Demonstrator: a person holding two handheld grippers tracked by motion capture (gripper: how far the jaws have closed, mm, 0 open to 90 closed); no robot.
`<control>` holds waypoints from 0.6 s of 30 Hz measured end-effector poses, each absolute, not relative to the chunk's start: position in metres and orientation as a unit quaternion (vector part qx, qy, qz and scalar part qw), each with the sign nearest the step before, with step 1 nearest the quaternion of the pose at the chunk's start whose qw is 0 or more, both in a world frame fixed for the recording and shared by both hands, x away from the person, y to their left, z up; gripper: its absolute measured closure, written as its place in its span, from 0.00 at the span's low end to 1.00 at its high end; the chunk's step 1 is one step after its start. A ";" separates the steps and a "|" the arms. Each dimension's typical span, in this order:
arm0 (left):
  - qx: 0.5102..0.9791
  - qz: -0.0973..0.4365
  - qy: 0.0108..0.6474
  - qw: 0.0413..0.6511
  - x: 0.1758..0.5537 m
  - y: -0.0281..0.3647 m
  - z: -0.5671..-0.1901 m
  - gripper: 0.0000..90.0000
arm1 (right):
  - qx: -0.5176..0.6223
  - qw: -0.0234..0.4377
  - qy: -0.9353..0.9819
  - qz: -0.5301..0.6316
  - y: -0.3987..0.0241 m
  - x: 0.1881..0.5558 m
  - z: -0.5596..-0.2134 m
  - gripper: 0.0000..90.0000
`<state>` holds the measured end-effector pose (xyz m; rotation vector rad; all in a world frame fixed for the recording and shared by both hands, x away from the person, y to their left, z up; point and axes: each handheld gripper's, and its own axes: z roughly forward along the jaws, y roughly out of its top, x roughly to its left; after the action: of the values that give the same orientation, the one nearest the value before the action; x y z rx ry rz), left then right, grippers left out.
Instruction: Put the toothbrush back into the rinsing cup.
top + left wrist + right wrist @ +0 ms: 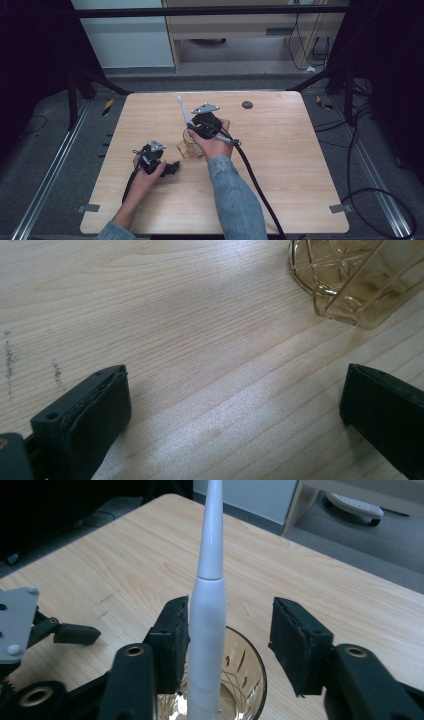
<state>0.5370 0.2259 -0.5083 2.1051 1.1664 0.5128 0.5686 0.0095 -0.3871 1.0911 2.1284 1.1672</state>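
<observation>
A clear amber cut-glass cup (189, 148) stands upright on the wooden table (280, 165), left of centre. A white slender stick (208, 605), like a brush handle, stands in the cup (245, 680) and leans up and away. My right gripper (232, 640) hovers over the cup, open, with the stick resting against the pad of its left jaw and a wide gap to the other jaw. In the high view the stick (183, 109) rises past the right gripper (192, 132). My left gripper (174, 166) lies low on the table just left of the cup (350, 280), open (235, 410), holding nothing.
A small black round disc (247, 105) lies near the table's far edge. The right gripper's black cable (256, 182) trails to the near edge. The left gripper's jaw (70, 632) shows beside the cup. Bare wood stretches across the table's right half.
</observation>
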 end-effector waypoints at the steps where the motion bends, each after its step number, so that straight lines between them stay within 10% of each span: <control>1: 0.806 0.196 0.447 0.334 0.537 0.226 -0.508 0.00 | 0.396 0.239 0.776 0.429 0.008 0.568 -0.386 0.52; 18: 0.807 0.196 0.446 0.334 0.537 0.226 -0.508 0.00 | 0.395 0.275 0.742 0.467 -0.011 0.565 -0.368 0.18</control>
<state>0.5370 0.2261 -0.5083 2.1059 1.1642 0.5119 0.5646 -0.0111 -0.3683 1.0621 1.9943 1.2557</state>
